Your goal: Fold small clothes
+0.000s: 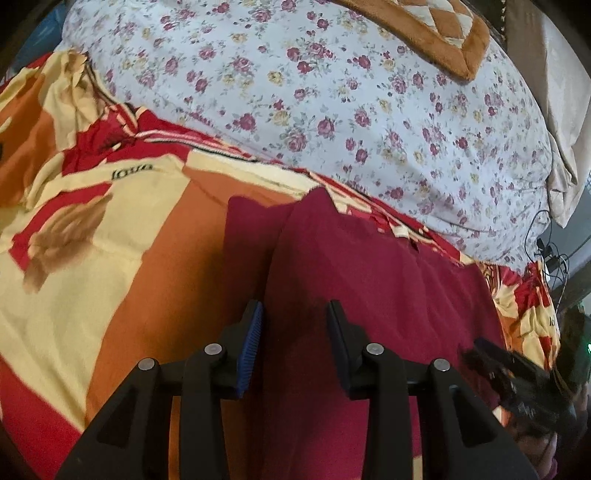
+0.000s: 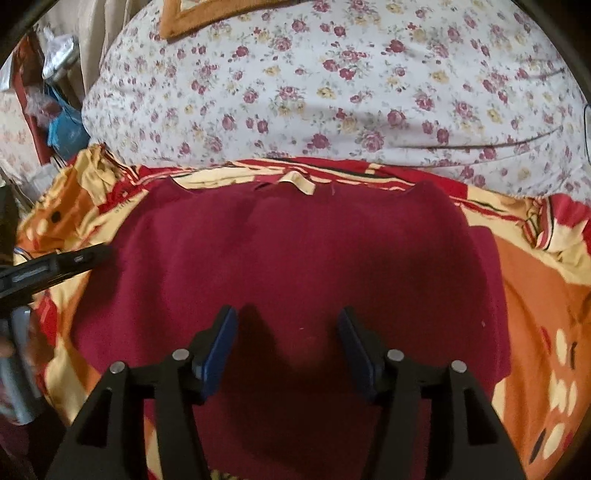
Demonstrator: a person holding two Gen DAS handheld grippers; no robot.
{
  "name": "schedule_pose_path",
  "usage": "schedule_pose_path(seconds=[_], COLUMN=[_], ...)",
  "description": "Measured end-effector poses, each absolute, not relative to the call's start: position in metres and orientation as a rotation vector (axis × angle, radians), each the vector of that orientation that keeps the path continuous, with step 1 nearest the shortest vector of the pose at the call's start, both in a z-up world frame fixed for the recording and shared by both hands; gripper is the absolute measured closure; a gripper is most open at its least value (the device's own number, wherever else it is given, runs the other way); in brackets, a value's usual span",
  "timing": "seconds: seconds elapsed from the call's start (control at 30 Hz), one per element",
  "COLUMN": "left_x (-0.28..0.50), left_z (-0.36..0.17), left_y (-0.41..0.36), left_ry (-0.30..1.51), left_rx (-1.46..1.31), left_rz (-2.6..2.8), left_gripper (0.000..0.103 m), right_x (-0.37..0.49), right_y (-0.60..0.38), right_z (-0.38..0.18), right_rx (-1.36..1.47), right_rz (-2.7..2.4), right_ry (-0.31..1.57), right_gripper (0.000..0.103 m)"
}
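A dark red garment [image 2: 295, 251] lies spread flat on a patterned bedspread [image 2: 535, 295], with a cream neck label [image 2: 299, 182] at its far edge. My right gripper [image 2: 287, 314] hovers over the near middle of the garment, jaws wide open with only the flat cloth below them. In the left wrist view the same garment [image 1: 369, 277] fills the lower right. My left gripper [image 1: 295, 310] stands over its left part, open by a narrower gap, gripping nothing. A black finger [image 2: 74, 258] of the left gripper reaches in at the garment's left edge.
A puffy white quilt with red flowers [image 1: 332, 92] rises right behind the garment. A brown and cream cushion [image 1: 436, 29] lies on top of it. Black cables [image 1: 546, 251] hang at the bed's right side. Clutter and blue bags [image 2: 62, 125] stand off the bed's left.
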State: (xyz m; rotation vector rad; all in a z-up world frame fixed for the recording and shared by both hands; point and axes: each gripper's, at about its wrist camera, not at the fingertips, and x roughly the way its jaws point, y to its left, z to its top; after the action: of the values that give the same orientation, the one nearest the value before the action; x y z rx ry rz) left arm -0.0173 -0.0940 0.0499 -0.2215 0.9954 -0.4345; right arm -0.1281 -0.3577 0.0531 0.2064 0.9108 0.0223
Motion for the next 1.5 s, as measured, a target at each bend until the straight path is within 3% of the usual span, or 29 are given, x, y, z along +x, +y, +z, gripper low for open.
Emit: schedule_pose_path(seconds=[0.07, 0.13, 0.57, 0.67, 0.83, 1.0, 1.17, 1.3, 1.5], left_x=[-0.007, 0.003, 0.012, 0.009, -0.004, -0.007, -0.007, -0.009, -0.008], left_z=[0.050, 0.048, 0.036, 0.037, 0.046, 0.043, 0.024, 0.024, 0.023], left_y=[-0.099, -0.105, -0.087, -0.083, -0.077, -0.064, -0.076, -0.081, -0.084], left_ry=[0.983, 0.981, 1.022, 1.055, 1.025, 1.005, 1.062, 1.058, 1.057], left_rx=[-0.222, -0.198, -0.250, -0.284, -0.273, -0.326, -0.307, -0.290, -0.280], left_rz=[-0.439, -0.435, -0.390, -0.388, -0.351, -0.315, -0.332, -0.326, -0.326], left_gripper=[0.080, 0.103, 0.103, 0.089, 0.056, 0.044, 0.041, 0.040, 0.040], right_x=[-0.128, -0.129, -0.126, -0.126, -0.124, -0.118, -0.099, -0.081, -0.071], right_y=[-0.357, -0.357, -0.351, -0.350, -0.353, -0.355, -0.352, -0.350, -0.344], right_z=[0.054, 0.055, 0.053, 0.055, 0.056, 0.055, 0.057, 0.047, 0.032], right_rx=[0.204, 0.205, 0.221, 0.217, 0.218, 0.232, 0.167, 0.141, 0.120], right_rz=[0.024, 0.025, 0.025, 0.031, 0.029, 0.025, 0.001, -0.002, 0.009], right_ry=[0.915, 0.916, 0.912, 0.907, 0.898, 0.895, 0.863, 0.891, 0.905], right_gripper=[0.041, 0.041, 0.040, 0.040, 0.040, 0.040, 0.040, 0.050, 0.050])
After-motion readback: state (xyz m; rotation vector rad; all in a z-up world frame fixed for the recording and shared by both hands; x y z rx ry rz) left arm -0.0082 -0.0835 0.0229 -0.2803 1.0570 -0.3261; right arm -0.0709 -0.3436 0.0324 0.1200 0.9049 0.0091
